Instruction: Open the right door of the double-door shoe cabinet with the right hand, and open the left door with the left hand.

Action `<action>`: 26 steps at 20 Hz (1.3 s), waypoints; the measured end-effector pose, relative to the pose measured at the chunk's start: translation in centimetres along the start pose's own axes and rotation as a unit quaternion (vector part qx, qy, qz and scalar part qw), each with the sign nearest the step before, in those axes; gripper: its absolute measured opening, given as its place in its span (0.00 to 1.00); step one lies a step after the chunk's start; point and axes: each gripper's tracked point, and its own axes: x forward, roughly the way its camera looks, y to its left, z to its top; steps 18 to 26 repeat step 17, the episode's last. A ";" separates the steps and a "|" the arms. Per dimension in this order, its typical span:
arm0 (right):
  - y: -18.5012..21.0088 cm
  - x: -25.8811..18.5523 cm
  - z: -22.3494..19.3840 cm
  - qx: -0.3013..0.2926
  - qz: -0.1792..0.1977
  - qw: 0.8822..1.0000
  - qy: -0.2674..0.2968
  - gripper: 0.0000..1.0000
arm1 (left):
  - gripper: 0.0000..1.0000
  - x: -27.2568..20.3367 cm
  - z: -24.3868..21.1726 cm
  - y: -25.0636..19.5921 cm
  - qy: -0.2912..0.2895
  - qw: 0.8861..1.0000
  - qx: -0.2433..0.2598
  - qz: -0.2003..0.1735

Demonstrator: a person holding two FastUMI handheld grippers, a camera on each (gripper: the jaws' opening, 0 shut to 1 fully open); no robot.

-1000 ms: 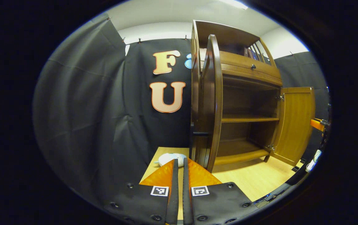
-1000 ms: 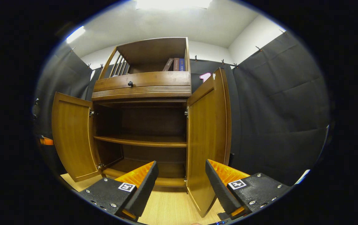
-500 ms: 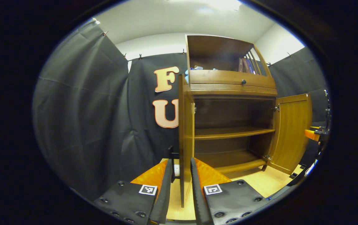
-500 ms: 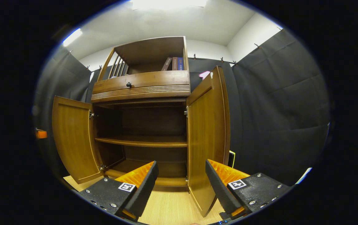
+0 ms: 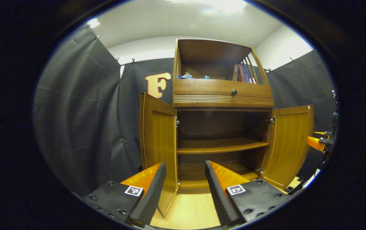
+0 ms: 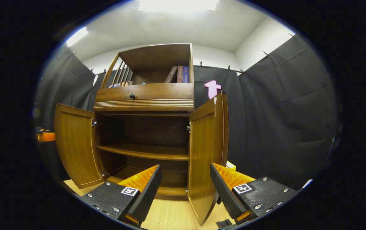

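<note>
My left claw [image 5: 183, 188] gapes wide, holding nothing, with the brown wooden shoe cabinet [image 5: 223, 95] at twelve o'clock. Its left door [image 5: 157, 140] and right door [image 5: 290, 140] both stand swung out. My right claw [image 6: 184, 188] spreads empty too.

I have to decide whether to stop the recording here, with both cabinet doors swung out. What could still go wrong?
1. The left door stands between the open fingers of the left gripper; pulling away sideways could catch its edge and swing it.
2. The right door sits likewise inside the open right gripper, so it runs the same risk.
3. Neither door is held, so either may drift back toward the cabinet.
</note>
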 end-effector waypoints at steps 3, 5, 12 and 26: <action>0.3 -0.5 1.1 0.003 0.009 1.000 0.001 0.92 | 0.90 1.0 0.5 -0.5 0.001 1.000 -0.006 0.002; 0.1 -0.5 1.6 -0.002 0.007 1.000 -0.001 0.92 | 0.94 1.4 1.0 -0.2 0.001 1.000 -0.009 0.007; 0.2 -0.2 2.4 0.006 0.007 1.000 -0.003 0.92 | 0.91 2.0 1.4 1.7 -0.009 0.999 -0.019 0.044; 0.7 0.2 2.1 0.001 0.006 1.000 -0.001 0.99 | 0.94 1.9 0.8 2.3 0.001 0.999 -0.013 0.045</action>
